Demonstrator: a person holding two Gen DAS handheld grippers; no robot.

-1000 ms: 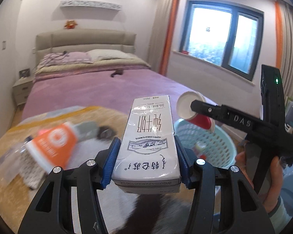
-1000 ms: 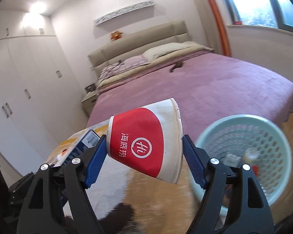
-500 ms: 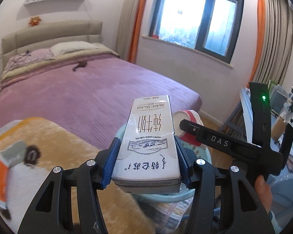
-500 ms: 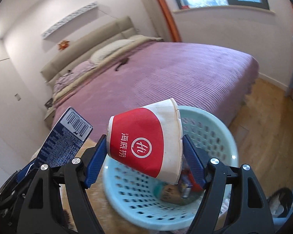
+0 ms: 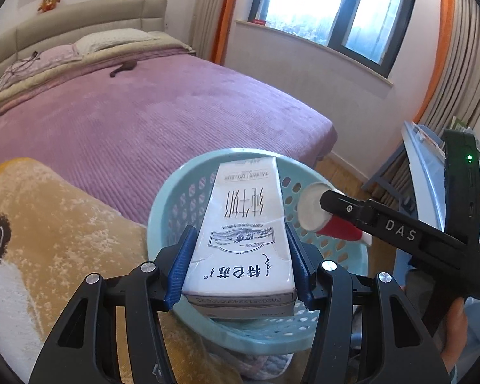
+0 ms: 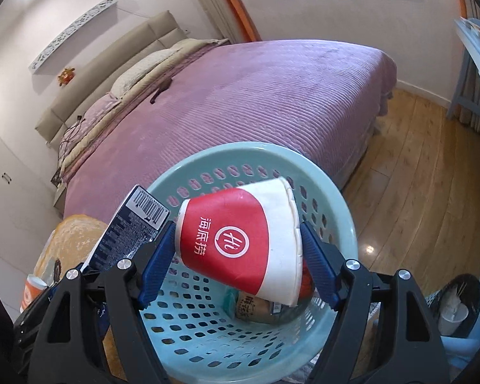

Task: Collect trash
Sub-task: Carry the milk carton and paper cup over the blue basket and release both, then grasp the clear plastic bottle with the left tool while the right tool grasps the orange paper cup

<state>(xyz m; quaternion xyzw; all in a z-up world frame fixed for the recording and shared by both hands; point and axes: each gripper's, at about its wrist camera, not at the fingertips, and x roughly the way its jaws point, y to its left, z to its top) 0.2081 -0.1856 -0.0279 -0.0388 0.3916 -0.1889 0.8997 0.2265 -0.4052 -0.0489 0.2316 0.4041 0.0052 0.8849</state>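
- White rectangular milk carton w/ printed Chinese text [image 5: 243,240] is sitting clamped between the blue pads of the left gripper [image 5: 240,268], jaws closed to carton width. It's hanging over the pale-teal perforated plastic basket [image 5: 163,204].
- Red-and-white paper cup [image 6: 240,246], lying sideways, is being pinched top-to-base by the right gripper [image 6: 236,262], jaws wide apart but gripping. Also hanging over the basket's mouth [image 6: 339,224].
- Change vs. a sec ago: both grippers have been swinging from the fuzzy yellow-and-white rug [image 5: 48,240] toward the basket; it was off to the side, now it's directly under both items.
- Meaning, imo: carry phase is ending; releasing is next, and both should be dropping inside.
- Basket is already holding some wrappers [image 6: 256,307] at the bottom.
- Purple-covered bed [image 5: 144,112] is just behind; wooden floor [image 6: 416,176] to the right.
- Orange item [image 6: 32,291] is lying on the rug, prob. more trash left.
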